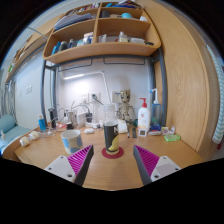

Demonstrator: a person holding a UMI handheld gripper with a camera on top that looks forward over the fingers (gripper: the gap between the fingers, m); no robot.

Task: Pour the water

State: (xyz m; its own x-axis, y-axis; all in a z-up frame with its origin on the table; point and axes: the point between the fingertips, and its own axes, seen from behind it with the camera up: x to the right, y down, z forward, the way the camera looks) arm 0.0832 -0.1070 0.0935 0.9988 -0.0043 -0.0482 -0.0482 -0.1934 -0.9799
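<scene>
A clear glass with a dark lower part and a yellow band (111, 133) stands upright on a round red coaster (112, 152) on the wooden table (115, 175). It is just ahead of my gripper (113, 160) and in line with the gap between the fingers. The magenta pads (80, 158) stand wide apart, so the gripper is open with nothing between them. A grey mug (72, 141) stands to the left of the glass.
A white pump bottle (144, 117) and a green item (172, 136) stand to the right. Small bottles, cups and clutter line the back of the table by the wall. Wooden shelves (100, 45) with jars hang above. A teal object (8, 130) lies far left.
</scene>
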